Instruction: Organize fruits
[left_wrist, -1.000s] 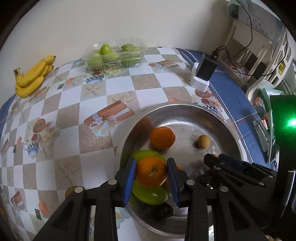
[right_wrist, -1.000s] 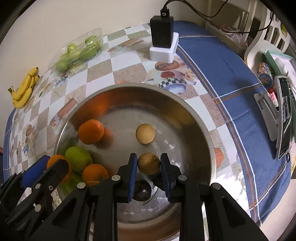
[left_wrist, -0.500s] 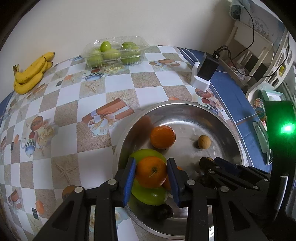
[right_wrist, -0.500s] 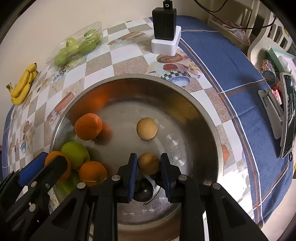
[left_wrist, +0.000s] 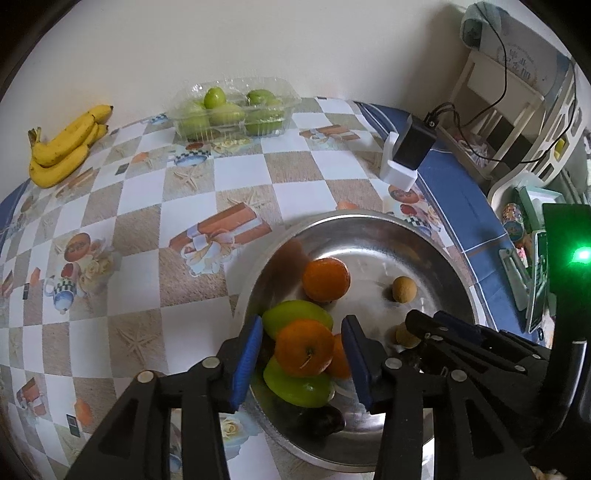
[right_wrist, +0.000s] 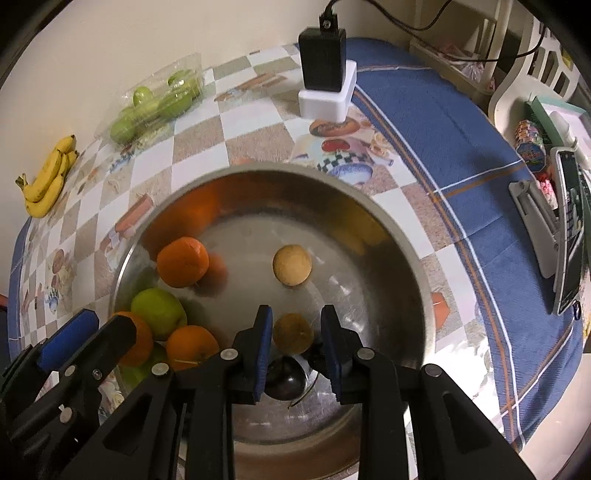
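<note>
Over a steel bowl (left_wrist: 436, 258) on a checkered tablecloth (left_wrist: 140, 236), we had both tongs pointing steeply down. Our left gripper (left_wrist: 304, 363) was opening, its blue pads (left_wrist: 245, 360) drawn clear of an orange (left_wrist: 304, 352) that sat between them atop two green fruits (left_wrist: 295, 314) at the bowl's near-left side. Our right gripper (right_wrist: 297, 341) was nearly closed around a small brown round fruit (right_wrist: 293, 332) low in the bowl; we could not tell whether its pads pressed on it. A second orange (right_wrist: 183, 262) and a paler brown fruit (right_wrist: 291, 265) lay apart on the bowl's floor. By the wall, bananas (left_wrist: 62, 147) and a clear tray of green fruit (left_wrist: 232, 110) waited on the cloth.
</note>
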